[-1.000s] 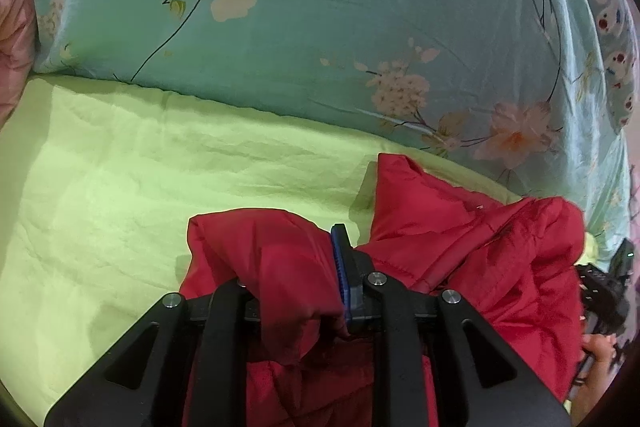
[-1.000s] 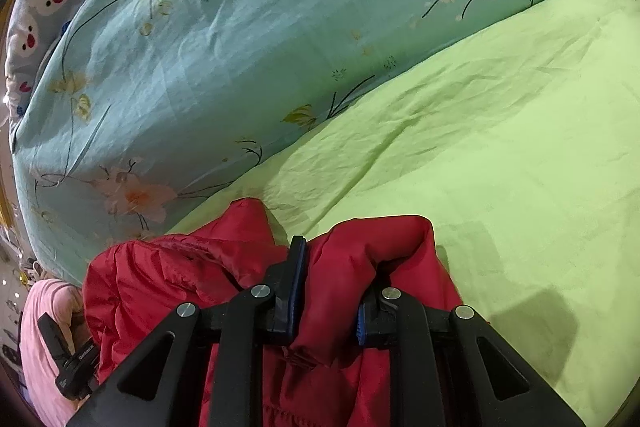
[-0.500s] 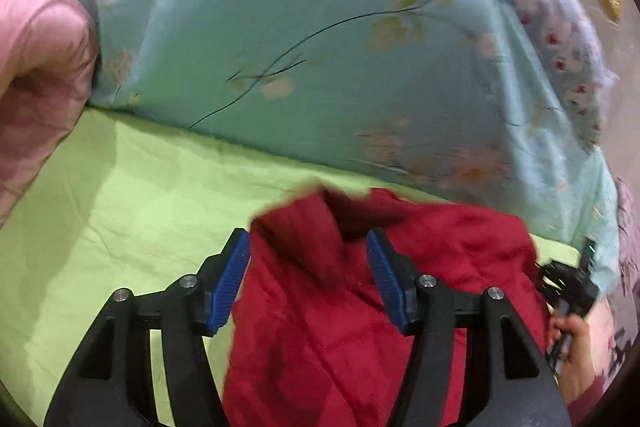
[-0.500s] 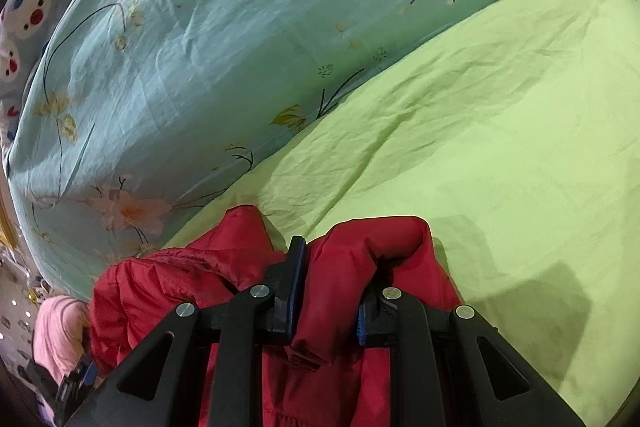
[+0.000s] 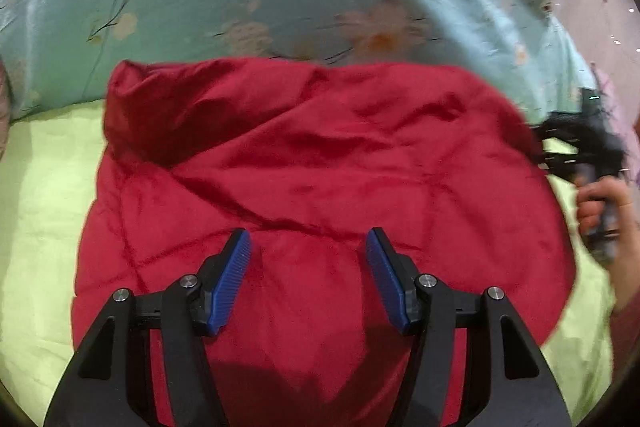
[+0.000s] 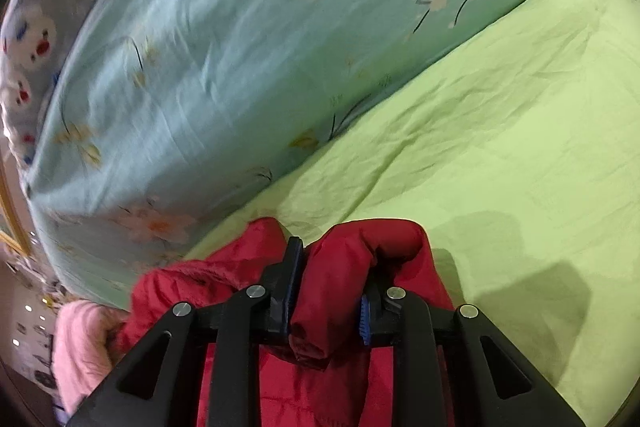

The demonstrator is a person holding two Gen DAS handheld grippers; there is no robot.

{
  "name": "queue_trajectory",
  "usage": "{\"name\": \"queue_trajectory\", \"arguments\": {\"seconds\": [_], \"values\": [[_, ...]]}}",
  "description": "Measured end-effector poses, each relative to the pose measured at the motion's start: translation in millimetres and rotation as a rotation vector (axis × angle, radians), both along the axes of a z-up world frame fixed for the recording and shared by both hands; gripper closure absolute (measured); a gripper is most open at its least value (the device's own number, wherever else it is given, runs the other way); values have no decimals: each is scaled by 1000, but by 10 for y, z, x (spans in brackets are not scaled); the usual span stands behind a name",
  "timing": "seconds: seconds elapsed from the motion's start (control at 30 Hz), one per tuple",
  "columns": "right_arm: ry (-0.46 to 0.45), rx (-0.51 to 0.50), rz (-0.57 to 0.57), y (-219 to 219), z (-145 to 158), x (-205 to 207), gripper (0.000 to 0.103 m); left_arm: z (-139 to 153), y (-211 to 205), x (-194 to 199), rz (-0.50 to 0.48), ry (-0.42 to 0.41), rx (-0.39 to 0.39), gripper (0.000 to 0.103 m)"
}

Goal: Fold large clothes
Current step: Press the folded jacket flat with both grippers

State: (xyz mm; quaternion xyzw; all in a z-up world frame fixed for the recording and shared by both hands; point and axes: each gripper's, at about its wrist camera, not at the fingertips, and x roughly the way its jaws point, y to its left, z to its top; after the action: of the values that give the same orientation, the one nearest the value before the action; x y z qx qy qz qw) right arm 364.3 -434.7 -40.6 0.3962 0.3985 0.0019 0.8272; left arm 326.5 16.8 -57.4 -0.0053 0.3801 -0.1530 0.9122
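Jacket (image 5: 320, 167): red, quilted; it lies spread over the green sheet (image 5: 36, 227) and fills the middle of your left wrist view.
Left gripper (image 5: 308, 275): your jaws stand wide above the jacket's lower middle, blue pads apart, gripping nothing.
Right gripper (image 6: 326, 291): your jaws are narrow and opening, with a bunched fold of jacket between them; both pads touch the fabric.
Right hand (image 5: 608, 207): visible at the right edge of the left wrist view, beside the jacket's edge.
Quilt (image 6: 224, 59): light blue with flowers, fills the upper part of both views, behind the jacket.
Pink cloth (image 6: 80, 339): lower left of the right wrist view.
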Motion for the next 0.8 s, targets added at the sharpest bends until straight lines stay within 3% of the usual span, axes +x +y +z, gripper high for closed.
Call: {"name": "queue_trajectory", "arguments": {"seconds": [0.07, 0.17, 0.23, 0.33, 0.5, 0.67, 0.73, 0.8], "values": [[-13, 32, -3, -70, 47, -41, 80, -47, 46, 70, 15, 13, -13, 44], [-38, 103, -43, -222, 116, -148, 71, -90, 52, 106, 26, 13, -8, 44], [-57, 68, -87, -328, 215, -246, 62, -124, 27, 92, 30, 3, 12, 44], [-75, -26, -86, -354, 399, -370, 61, -103, 44, 46, 45, -4, 14, 44], [-153, -137, 78, 106, 584, -641, 62, 74, 68, -167, 42, -34, -53, 44], [-227, -251, 263, 828, 569, -835, 62, 204, -130, -425, -52, -74, -50, 44], [-228, -319, 372, 1145, 497, -861, 62, 183, -200, -409, -72, -68, -27, 44], [-201, -388, 457, 1429, 403, -769, 62, 118, -239, -344, -39, -77, 55, 44]]}}
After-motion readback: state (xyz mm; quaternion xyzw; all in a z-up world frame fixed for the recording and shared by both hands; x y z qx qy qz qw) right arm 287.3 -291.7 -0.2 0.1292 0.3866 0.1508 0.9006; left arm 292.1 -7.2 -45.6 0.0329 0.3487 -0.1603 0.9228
